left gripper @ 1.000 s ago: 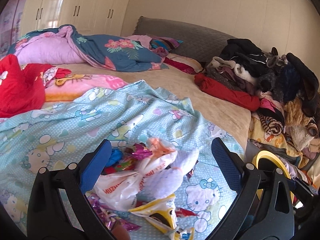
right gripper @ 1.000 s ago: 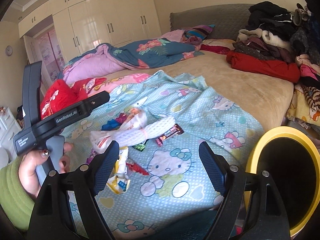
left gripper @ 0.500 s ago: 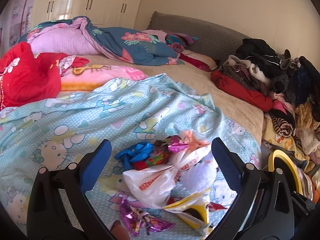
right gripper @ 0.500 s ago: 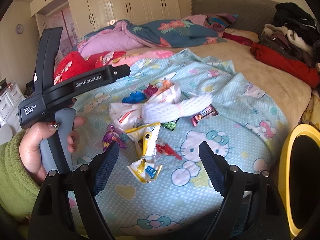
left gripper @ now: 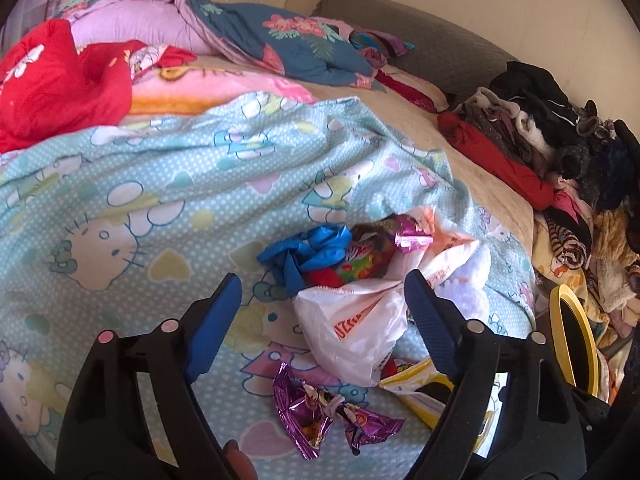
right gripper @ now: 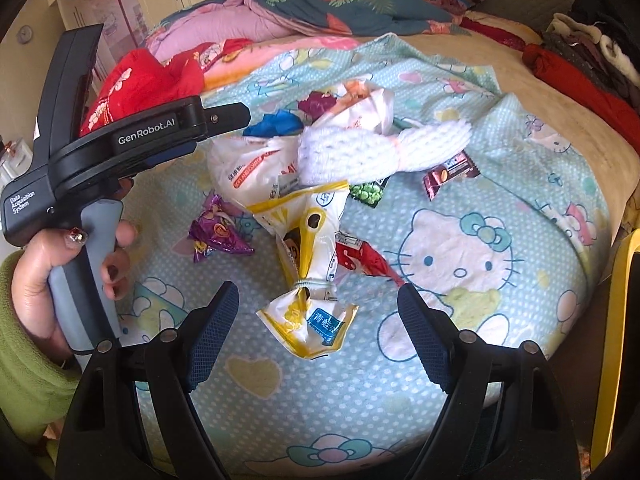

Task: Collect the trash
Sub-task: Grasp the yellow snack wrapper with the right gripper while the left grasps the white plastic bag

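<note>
A heap of trash lies on the Hello Kitty sheet [left gripper: 120, 208]: a white plastic bag [left gripper: 352, 328], a blue glove [left gripper: 308, 248], a purple foil wrapper [left gripper: 320, 408], a white foam net [right gripper: 360, 152], and a yellow-and-white wrapper [right gripper: 308, 248]. My left gripper [left gripper: 322, 280] hovers over the bag and glove. Its jaws are closing, and the pads are not pressing on anything. My right gripper [right gripper: 316, 290] stands open just above the crumpled end of the yellow-and-white wrapper. A yellow-rimmed bin [right gripper: 616, 320] stands off the bed's edge at the right.
A brown candy wrapper [right gripper: 448, 172], a green one [right gripper: 370, 192] and a red one [right gripper: 368, 260] lie around the heap. Quilts [left gripper: 248, 32] and a red garment [left gripper: 60, 80] lie behind it, piled clothes [left gripper: 560, 140] to the right. A hand in a green sleeve [right gripper: 24, 340] is at the left.
Both grippers have dropped and come closer to the trash heap, which now looks larger. The left jaws have narrowed a little; the right jaws keep their width.
</note>
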Demonstrator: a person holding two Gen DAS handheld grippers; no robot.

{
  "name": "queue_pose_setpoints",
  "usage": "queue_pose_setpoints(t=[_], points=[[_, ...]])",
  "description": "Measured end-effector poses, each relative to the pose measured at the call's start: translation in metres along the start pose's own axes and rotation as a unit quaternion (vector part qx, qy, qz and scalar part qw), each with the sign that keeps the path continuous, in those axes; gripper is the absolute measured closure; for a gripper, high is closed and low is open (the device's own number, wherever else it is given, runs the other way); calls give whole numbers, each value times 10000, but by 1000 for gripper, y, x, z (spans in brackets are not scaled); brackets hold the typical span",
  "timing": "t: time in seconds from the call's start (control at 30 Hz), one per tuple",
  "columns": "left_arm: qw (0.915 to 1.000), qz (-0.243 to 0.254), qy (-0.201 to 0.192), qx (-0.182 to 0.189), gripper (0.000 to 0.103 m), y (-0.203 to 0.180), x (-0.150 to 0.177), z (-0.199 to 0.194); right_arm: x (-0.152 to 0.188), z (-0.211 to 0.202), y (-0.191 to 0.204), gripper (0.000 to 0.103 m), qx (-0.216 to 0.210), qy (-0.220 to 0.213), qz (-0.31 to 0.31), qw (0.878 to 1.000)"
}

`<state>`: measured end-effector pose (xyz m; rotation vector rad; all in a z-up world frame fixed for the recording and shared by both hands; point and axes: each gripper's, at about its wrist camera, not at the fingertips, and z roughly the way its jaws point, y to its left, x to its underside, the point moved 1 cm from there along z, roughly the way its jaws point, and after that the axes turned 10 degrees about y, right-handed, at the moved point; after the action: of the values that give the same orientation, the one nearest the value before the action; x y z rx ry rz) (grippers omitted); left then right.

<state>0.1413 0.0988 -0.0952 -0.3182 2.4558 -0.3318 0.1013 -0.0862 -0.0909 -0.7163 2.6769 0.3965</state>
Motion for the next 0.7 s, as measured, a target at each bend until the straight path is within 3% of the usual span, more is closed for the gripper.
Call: queue_pose_setpoints(t=[0.1, 0.3, 0.43, 0.7], points=[[9998, -11, 141, 146, 34, 1, 3, 7, -1, 6, 1, 29, -47, 89, 19, 9999], [9985, -75, 419, 356, 40, -2, 11, 20, -2, 25, 3, 51, -67, 450, -17, 9990], [9977, -18, 512, 439, 51, -9, 15, 23, 0, 26, 3, 65, -100, 449, -54, 9989], [9974, 128, 364, 607, 75, -22, 7, 7, 5, -1, -12, 70, -366, 49, 173, 9992]])
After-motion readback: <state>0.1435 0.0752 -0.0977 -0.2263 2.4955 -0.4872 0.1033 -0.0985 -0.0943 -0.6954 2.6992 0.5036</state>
